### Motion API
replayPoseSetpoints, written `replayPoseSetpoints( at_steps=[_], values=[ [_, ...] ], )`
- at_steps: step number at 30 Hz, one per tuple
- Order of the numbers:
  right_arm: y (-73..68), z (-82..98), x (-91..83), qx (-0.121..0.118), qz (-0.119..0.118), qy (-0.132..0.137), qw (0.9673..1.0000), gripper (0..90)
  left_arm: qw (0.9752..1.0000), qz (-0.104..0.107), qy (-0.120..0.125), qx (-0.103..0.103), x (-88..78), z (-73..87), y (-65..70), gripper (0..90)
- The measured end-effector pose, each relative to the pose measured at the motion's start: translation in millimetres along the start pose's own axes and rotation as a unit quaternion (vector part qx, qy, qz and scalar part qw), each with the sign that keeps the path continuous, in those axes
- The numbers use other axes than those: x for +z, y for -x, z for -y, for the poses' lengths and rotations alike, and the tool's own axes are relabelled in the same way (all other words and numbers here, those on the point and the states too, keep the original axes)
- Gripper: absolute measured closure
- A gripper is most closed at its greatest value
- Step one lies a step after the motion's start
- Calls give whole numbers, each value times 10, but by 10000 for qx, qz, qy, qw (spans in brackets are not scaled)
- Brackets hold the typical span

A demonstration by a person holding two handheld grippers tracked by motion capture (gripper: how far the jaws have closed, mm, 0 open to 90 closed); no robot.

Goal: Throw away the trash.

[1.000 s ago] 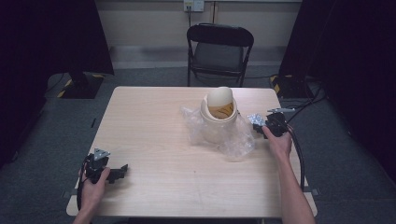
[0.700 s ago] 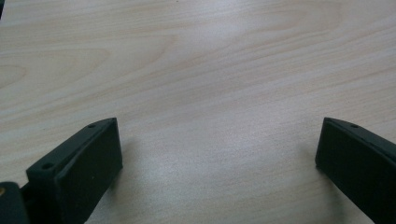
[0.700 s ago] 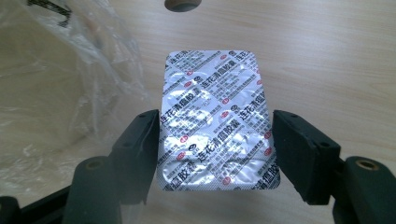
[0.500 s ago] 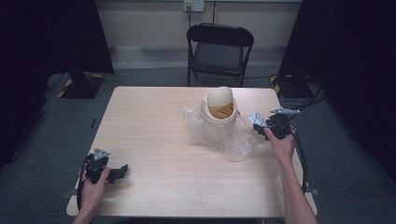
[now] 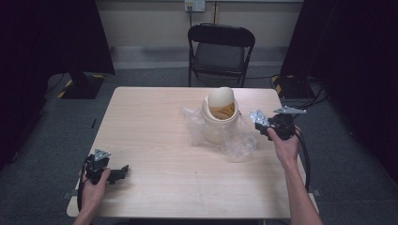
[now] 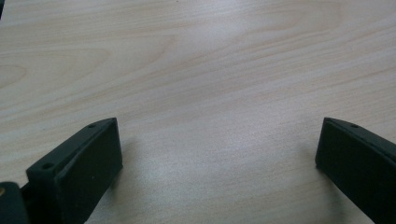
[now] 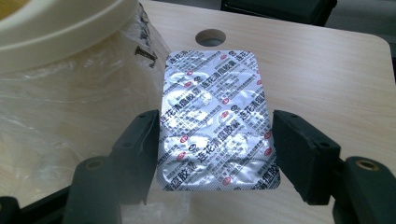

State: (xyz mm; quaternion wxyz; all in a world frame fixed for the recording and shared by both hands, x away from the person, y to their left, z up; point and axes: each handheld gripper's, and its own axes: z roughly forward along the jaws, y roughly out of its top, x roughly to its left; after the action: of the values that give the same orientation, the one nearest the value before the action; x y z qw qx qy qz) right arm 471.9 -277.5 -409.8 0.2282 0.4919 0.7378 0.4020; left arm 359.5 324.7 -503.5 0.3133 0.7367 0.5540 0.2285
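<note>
In the high view the foil pill sheet [image 5: 258, 117] is only a small silver patch, its print too small to read, and the jaws around it are hard to make out against the black right gripper [image 5: 268, 125]. The right gripper view brings it close: the pill sheet [image 7: 218, 120] is clamped by its two long edges between the narrowly set jaws of the right gripper [image 7: 212, 154], its long axis running away from the camera toward the far edge of the table [image 7: 327, 74]. Its near end is cut off by the jaws and its foil back faces the lens. It hangs just right of the cream bin [image 5: 219, 118], which stands on a crumpled clear bag [image 5: 237, 143]; the bin's rim [image 7: 56, 28] is cropped at the top left here. At the near left corner, the left gripper [image 5: 110, 171] rests with its jaws wide apart and nothing between them; its own view shows bare table [image 6: 201, 70] past the jaws.
</note>
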Motion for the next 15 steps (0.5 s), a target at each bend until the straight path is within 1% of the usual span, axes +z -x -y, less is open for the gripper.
replayPoseSetpoints(
  at_steps=[1,5,6,8,10,12,13,15],
  values=[
    [-31,-13,-48,-30,6,34,10000,341,10000,1,-1,-1,0,0,0,0],
    [-87,-33,-107,-102,-11,27,9999,341,10000,6,-2,0,0,0,0,0],
    [-111,-53,-148,-77,-82,59,9999,341,10000,5,0,0,0,0,0,0],
    [-119,-64,-166,-56,-109,82,9999,341,10000,4,0,-2,0,0,1,0],
    [-138,-86,-196,-68,-159,107,9998,341,10000,0,-1,1,0,0,0,0],
    [-173,-106,-218,-118,-192,117,9997,341,10000,8,1,-2,1,0,0,0],
    [-217,-123,-243,-142,-262,135,9995,341,10000,5,-1,1,0,0,0,0],
    [-242,-132,-257,-156,-286,161,9993,341,10000,5,-1,1,0,0,0,0]
  ],
)
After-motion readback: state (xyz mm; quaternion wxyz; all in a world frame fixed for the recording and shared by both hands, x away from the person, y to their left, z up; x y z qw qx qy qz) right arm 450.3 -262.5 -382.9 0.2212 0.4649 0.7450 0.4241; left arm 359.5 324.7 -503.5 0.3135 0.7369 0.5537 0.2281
